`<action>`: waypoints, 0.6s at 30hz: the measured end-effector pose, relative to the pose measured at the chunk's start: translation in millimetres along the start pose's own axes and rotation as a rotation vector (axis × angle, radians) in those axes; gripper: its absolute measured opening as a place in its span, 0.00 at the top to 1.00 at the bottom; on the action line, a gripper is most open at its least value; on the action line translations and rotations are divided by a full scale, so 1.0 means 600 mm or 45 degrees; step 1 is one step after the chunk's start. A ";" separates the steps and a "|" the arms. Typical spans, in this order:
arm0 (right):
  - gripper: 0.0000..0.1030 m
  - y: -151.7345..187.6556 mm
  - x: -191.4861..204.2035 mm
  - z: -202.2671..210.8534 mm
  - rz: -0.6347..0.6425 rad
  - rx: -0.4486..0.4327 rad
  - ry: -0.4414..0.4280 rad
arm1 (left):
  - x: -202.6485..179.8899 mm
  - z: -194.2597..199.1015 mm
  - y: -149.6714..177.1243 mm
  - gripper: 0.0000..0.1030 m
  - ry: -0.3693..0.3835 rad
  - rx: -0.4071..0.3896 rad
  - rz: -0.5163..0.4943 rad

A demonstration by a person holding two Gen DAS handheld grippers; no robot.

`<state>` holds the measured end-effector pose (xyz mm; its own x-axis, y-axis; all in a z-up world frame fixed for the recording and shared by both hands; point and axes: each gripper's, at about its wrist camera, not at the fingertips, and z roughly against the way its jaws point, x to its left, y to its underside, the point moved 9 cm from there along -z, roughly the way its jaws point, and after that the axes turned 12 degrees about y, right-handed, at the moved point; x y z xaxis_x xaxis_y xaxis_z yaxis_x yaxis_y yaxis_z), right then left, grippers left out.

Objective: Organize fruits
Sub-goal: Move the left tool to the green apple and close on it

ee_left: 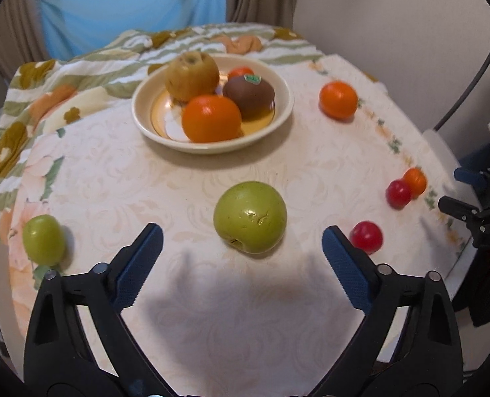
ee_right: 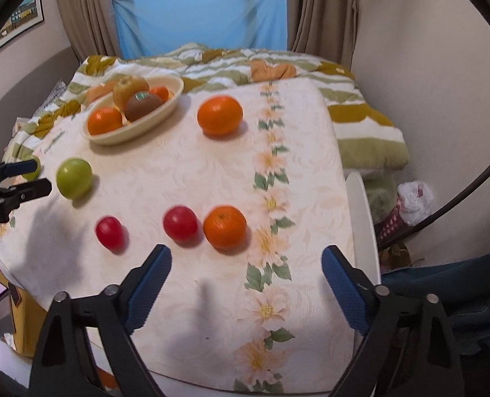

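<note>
Left gripper (ee_left: 242, 258) over the counter (ee_left: 185, 297), jaws released and empty, green apple (ee_left: 250, 216) just ahead between the tips. Right gripper (ee_right: 246, 278) likewise spread, grasping nothing, orange (ee_right: 225, 227) and red fruit (ee_right: 180, 224) just beyond. Bowl (ee_left: 278, 119) farther back, holding four fruits.

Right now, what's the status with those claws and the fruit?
Left gripper open, empty. Right gripper open, empty. Green apple loose ahead of left. Nothing blocking.
</note>
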<state>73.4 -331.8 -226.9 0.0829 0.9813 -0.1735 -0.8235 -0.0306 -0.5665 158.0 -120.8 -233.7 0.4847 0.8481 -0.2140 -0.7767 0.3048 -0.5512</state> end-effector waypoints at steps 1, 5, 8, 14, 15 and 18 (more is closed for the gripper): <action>0.17 0.002 0.000 -0.005 0.007 0.005 0.001 | -0.001 -0.008 0.000 0.04 -0.002 0.016 -0.007; 0.18 0.006 -0.003 -0.023 0.027 0.019 0.008 | 0.000 -0.032 -0.004 0.04 -0.015 0.047 -0.017; 0.22 0.004 -0.003 -0.036 0.042 0.034 0.011 | 0.000 -0.047 -0.006 0.19 -0.017 0.077 -0.016; 0.32 -0.003 0.005 -0.054 0.083 0.064 -0.005 | -0.001 -0.071 0.000 0.31 0.005 0.139 0.002; 0.34 -0.003 0.007 -0.055 0.088 0.067 -0.011 | -0.001 -0.073 0.001 0.32 0.003 0.146 0.003; 0.35 -0.006 0.013 -0.057 0.101 0.071 -0.025 | 0.002 -0.076 0.002 0.39 -0.025 0.150 -0.007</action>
<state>96.4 -330.5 -253.8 0.0057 0.9799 -0.1996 -0.8571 -0.0980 -0.5057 176.2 -139.2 -271.5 0.4818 0.8543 -0.1949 -0.8166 0.3571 -0.4534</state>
